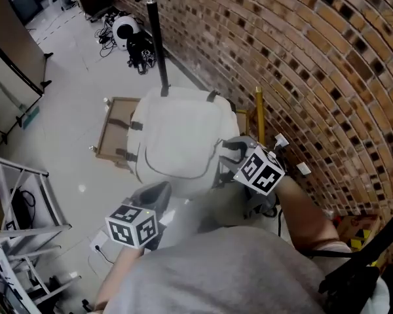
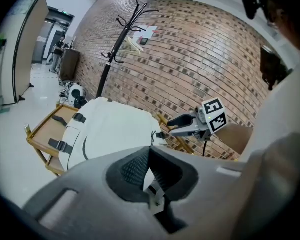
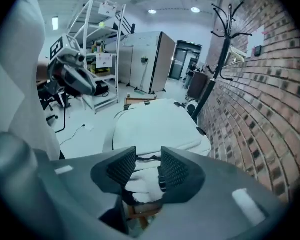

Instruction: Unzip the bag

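Step in hand: approach, zip not yet gripped, bag looks fully closed. White bag [image 1: 180, 136] lies flat on a low wooden frame [image 1: 111, 126] beside the brick wall [image 1: 301, 64], at the foot of a black coat stand [image 1: 158, 38]. Right gripper [image 1: 230, 154] hangs over the bag's near right edge and points down at it. In the right gripper view its jaws stand wide apart [image 3: 148, 159] with the bag's near end showing between them and a thin dark cord [image 3: 140, 157] across the gap, probably the zip pull. The pads press on nothing. Left gripper [image 1: 152, 195] sits at the bag's near left corner, just short of it. In the left gripper view its jaws [image 2: 149, 156] are drawn together at the tips, with nothing clearly caught; a small pale scrap shows low in the gap and I can't tell what it is. The same view shows the dark cord [image 2: 152, 135] dangling at the bag's near edge, just beside the right gripper [image 2: 176, 124]. Next move, as I judge it: the right gripper comes down onto the cord, pinches it and drags it along the zip line. The left gripper needs to open and clamp the fabric near the zip's start, or the soft bag will likely slide or bunch.
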A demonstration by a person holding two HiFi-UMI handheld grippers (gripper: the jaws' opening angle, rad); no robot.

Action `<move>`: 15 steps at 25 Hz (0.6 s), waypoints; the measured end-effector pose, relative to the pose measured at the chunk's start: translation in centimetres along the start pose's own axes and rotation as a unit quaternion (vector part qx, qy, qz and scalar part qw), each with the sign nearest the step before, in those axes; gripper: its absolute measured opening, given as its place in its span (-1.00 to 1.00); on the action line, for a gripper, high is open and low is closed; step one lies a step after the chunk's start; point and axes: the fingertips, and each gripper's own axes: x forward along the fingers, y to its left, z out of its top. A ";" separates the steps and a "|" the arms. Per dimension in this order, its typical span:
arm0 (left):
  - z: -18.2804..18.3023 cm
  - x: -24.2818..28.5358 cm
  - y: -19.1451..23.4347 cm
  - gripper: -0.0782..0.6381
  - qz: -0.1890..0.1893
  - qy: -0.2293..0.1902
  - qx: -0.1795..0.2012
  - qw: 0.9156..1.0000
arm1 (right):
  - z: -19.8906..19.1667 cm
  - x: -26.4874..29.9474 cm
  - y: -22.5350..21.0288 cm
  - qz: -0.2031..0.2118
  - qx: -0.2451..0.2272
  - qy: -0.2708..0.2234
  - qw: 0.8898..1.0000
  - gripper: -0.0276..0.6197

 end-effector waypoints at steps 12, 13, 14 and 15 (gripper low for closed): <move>0.5 2.3 3.3 -0.78 0.024 0.004 -0.036 0.999 | -3.7 6.9 -2.6 0.051 -0.119 0.094 0.987 -0.44; 0.5 2.4 3.4 -0.78 0.025 0.006 -0.038 0.999 | -3.8 7.2 -2.6 0.057 -0.117 0.096 0.987 -0.45; 0.5 2.5 3.4 -0.78 0.025 0.007 -0.039 0.999 | -3.9 7.4 -2.6 0.063 -0.115 0.098 0.987 -0.45; 0.5 2.6 3.5 -0.78 0.025 0.008 -0.040 0.999 | -4.0 7.5 -2.5 0.069 -0.112 0.098 0.986 -0.47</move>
